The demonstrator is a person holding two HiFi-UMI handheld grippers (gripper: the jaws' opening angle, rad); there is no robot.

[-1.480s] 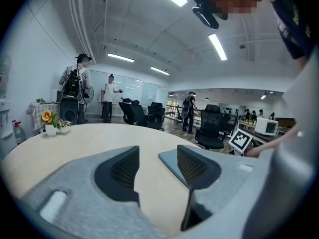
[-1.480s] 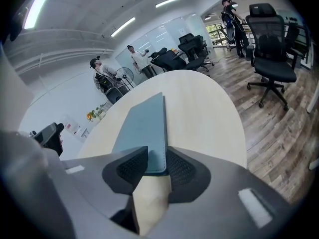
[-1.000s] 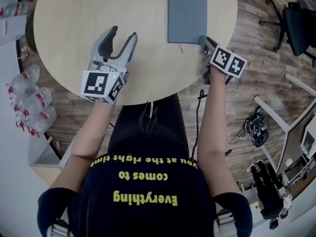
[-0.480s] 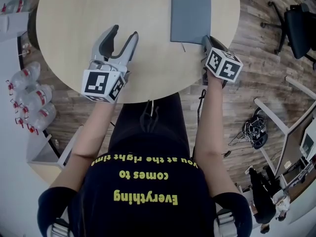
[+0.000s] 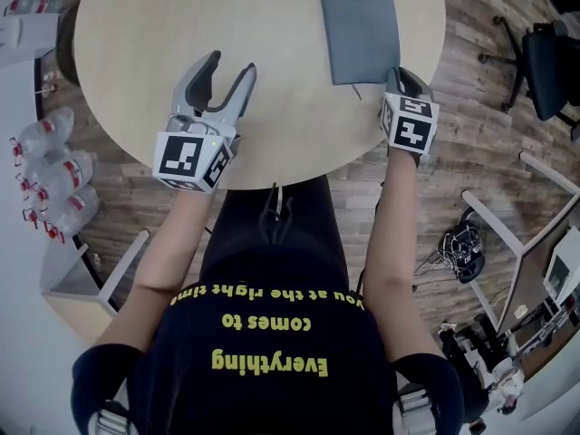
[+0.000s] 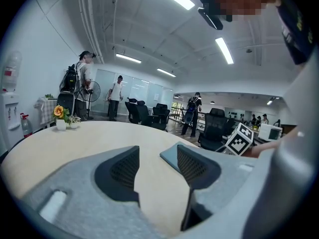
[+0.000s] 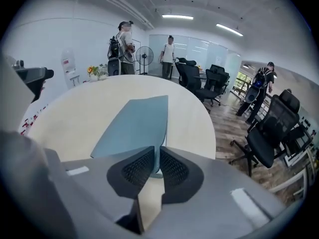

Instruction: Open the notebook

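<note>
Notebook (image 5: 361, 34) with matt grey-blue cover, pale smooth wood-look surface (image 5: 136, 53), left tool (image 5: 228, 63) of matt grey plastic, dark textured pads (image 6: 124, 169)

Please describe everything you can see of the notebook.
The notebook is a thin rectangle with a plain grey-blue cover, closed and flat on the round table near its right edge. A thin ribbon pokes from its near edge. The right gripper pinches its near right corner.

The right gripper (image 5: 397, 78) is hiding the notebook's (image 5: 361, 34) near corner from us, and the top edge is cutting off our surface (image 5: 272, 107).
</note>
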